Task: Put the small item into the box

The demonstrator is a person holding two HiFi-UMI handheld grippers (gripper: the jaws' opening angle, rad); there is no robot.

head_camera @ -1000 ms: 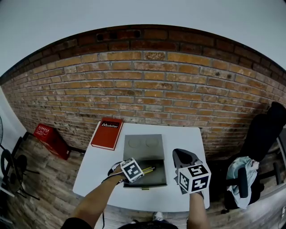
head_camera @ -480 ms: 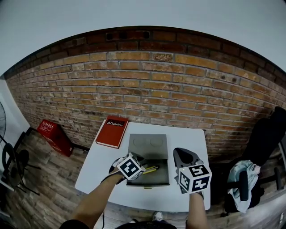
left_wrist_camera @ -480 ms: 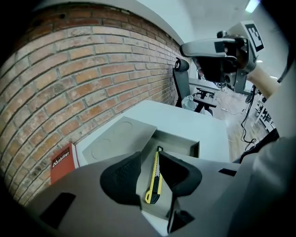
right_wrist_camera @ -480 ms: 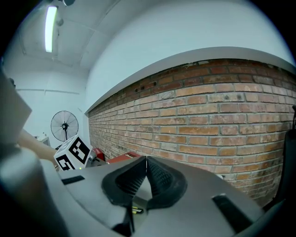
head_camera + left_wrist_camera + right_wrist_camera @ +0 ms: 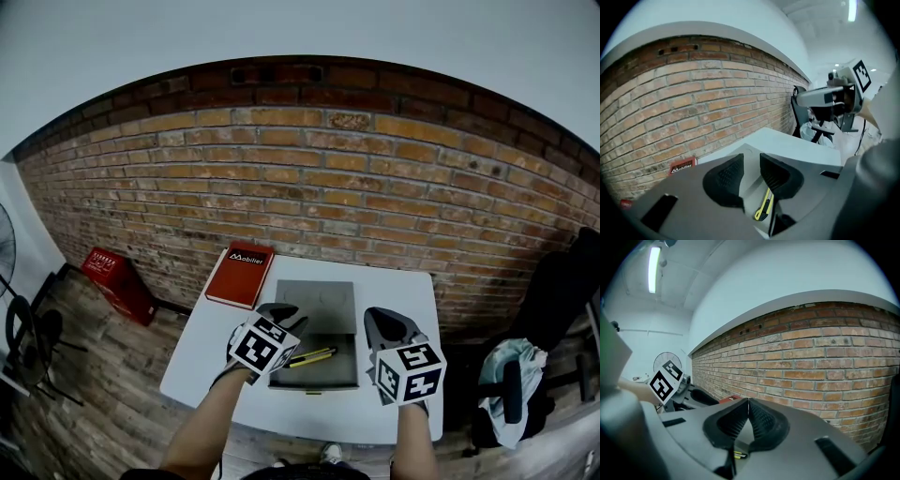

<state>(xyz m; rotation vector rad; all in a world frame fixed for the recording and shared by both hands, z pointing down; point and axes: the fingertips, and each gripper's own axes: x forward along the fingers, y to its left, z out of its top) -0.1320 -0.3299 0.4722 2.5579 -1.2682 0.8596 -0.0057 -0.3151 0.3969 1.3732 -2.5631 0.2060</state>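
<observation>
Your left hand-held gripper (image 5: 752,164) is closing on nothing right over the box (image 5: 323,373), yellow knife (image 5: 309,357) lying inside below it, so dip lower and those jaws could snag the knife and drag it out, while your right hand-held gripper (image 5: 747,401) is clenched, empty.

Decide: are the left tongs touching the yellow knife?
Apart. Left gripper view: the closing left tongs hold nothing; the yellow knife lies beyond them in the box.
</observation>
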